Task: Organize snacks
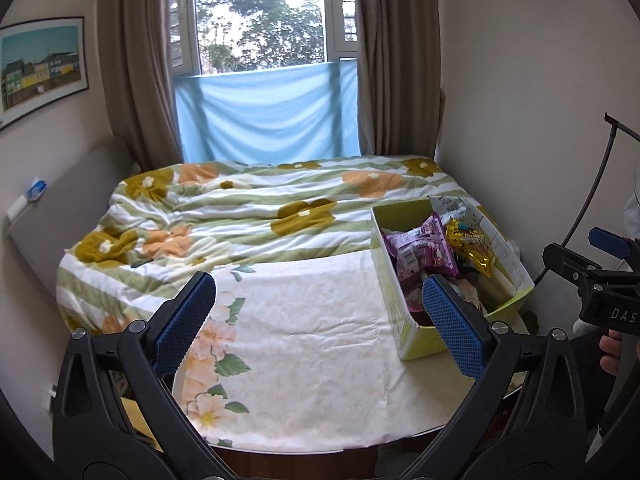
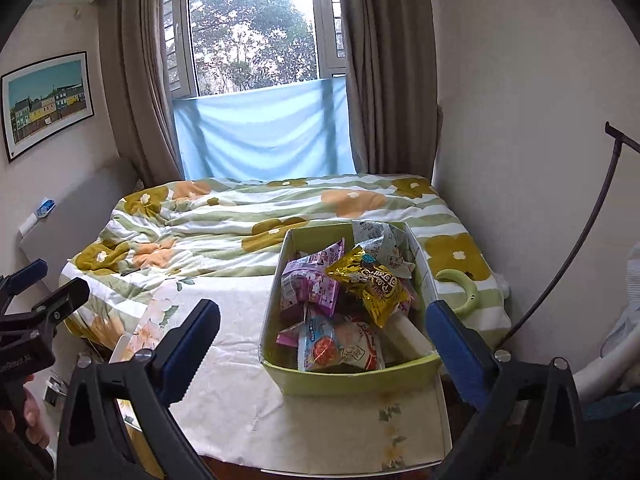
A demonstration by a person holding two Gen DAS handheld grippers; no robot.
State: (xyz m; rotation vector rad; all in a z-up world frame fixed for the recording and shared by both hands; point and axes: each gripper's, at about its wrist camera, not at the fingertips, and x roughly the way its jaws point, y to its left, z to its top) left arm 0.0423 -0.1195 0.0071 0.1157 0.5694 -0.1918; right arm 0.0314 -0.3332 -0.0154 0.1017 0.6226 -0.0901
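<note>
Left hand-held gripper (image 1: 318,320): lower middle of the left wrist view, blue-padded fingers spread wide with nothing between them, hovering over bare cloth.

Tabletop (image 2: 240,360): covered by a white floral-print cloth, running from lower left to lower centre; no loose packets show on it in either view.

Bed (image 2: 200,224): behind the tabletop, across the middle of the frame, under a green-striped quilt with mustard and orange flowers.

Snack box (image 2: 352,380): an open-topped, pale green cardboard box at centre right on the tabletop, its long side running away from the camera.

Snacks: all that can be seen lie inside the box in a loose heap: purple foil packets (image 2: 310,280), a gold crinkly bag (image 2: 372,284) leaning on top, a grey-white wrapper (image 2: 380,240) poking above the far rim, a red-and-white pack (image 2: 340,348) at the near end.

Right hand-held gripper (image 2: 324,344): lower right, released, empty, fingers straddling the near end of the box.

Stage: fits either a box waiting to be sorted or one just filled.

Handling judgement: the packets are thin and slippery, so any pinch should take a sealed edge, not the puffed middle.
</note>
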